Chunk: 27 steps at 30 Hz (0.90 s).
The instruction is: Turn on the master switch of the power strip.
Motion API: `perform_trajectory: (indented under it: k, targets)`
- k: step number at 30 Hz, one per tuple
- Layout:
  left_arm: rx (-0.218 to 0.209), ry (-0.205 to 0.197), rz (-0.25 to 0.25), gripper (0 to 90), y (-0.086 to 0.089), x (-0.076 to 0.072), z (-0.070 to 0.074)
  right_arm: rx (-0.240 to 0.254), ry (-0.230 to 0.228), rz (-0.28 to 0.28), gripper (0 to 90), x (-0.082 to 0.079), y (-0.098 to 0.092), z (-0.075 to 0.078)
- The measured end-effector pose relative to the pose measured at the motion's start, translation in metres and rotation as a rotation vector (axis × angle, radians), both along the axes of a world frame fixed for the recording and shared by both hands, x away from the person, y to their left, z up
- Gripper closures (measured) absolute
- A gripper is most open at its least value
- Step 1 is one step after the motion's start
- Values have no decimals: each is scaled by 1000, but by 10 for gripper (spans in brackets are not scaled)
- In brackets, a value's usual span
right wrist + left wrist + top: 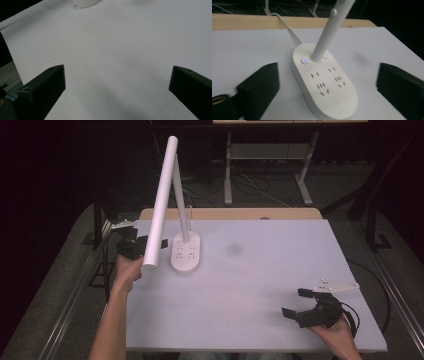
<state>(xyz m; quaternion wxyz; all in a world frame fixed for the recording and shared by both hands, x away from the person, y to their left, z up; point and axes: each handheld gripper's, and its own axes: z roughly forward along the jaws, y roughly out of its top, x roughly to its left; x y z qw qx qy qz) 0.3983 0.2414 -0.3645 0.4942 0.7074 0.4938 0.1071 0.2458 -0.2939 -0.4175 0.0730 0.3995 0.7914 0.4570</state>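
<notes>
A white desk lamp stands on the table's left half: an oval base (186, 252) with socket slots, and a long white lamp head (161, 200) slanting down toward the left. In the left gripper view the base (324, 85) shows its sockets, a small blue-lit button (304, 60) and the stem (329, 32). My left gripper (145, 244) is open just left of the base, partly hidden behind the lamp head, with the base between and ahead of its jaws. My right gripper (296, 302) hangs open over bare table at the front right.
The white table top (260, 270) has a wooden strip (230, 213) along its far edge. The lamp's white cable (287, 25) runs off over that edge. Table legs and cables stand on the dark floor behind. An edge of the lamp base (85, 3) sits far ahead of my right gripper.
</notes>
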Motion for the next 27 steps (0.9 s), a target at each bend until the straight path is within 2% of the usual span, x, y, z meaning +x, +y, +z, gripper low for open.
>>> perform_trajectory:
  k: [4,11,21,27]
  targets:
    - [-24,-16,-20,0,-2,-12,0,0,-4,-2,0,0,0,0]
    - [-50,-36,-45,0,-9,-35,-9,2,-3,-2,1,-1,0,1]
    - [-40,-51,-96,0,-17,-63,-17,8,1,-9,0,-1,-1,1]
    - [-46,-56,-137,0,-28,-80,-24,12,0,-8,0,-1,0,1]
